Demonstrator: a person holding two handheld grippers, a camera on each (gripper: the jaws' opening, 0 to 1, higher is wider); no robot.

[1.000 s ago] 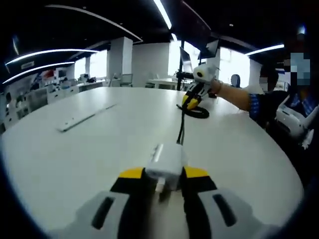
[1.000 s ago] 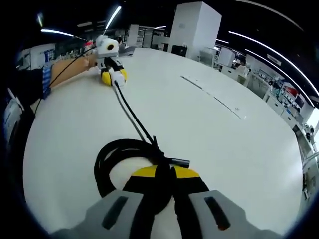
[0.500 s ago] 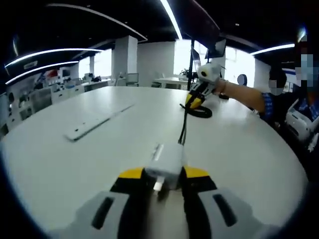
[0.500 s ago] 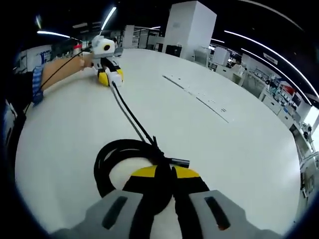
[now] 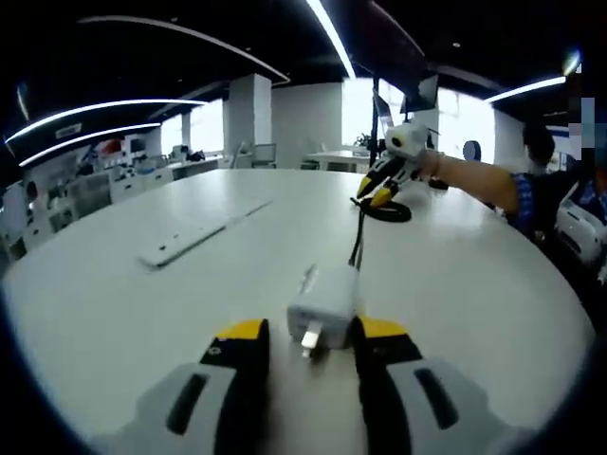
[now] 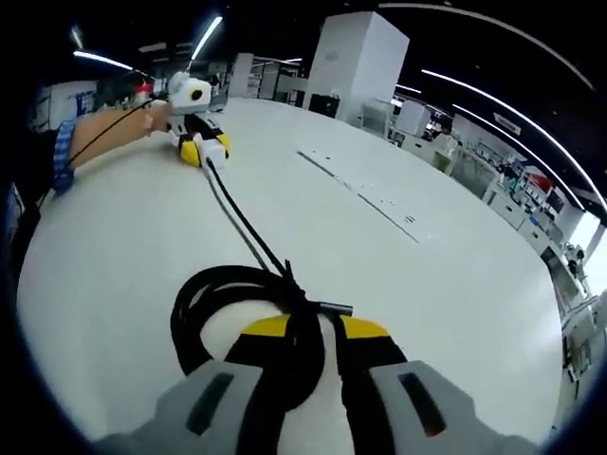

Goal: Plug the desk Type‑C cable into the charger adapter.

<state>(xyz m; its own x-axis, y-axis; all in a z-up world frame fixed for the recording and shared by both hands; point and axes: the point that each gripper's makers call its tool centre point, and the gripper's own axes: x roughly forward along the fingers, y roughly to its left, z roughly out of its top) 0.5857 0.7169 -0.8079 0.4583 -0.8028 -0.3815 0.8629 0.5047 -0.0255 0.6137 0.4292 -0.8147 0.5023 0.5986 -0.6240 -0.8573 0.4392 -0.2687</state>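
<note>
A white charger adapter [image 5: 323, 301] lies on the white table [image 5: 142, 313], prongs toward me, between the spread jaws of my left gripper [image 5: 311, 343], which is open and clear of its sides. A black cable [image 5: 357, 248] runs from the adapter's far end to a coil [image 5: 386, 209] under my right gripper [image 5: 381, 192]. In the right gripper view, my right gripper [image 6: 314, 334] is shut on the coiled black cable [image 6: 204, 303]. A free plug tip [image 6: 339, 309] pokes out beside the jaws. The cable [image 6: 237, 218] stretches away to my left gripper [image 6: 207, 152].
A flat white strip [image 5: 194, 237] lies on the table to the left, also the strip [image 6: 365, 194] right of the cable. A person's arm [image 5: 479, 185] reaches in from the right, where people sit. Desks and a white pillar [image 6: 356, 57] stand beyond the table.
My left gripper's jaws have spread apart and let go of the adapter, which now rests on the table. The right gripper keeps its hold on the cable.
</note>
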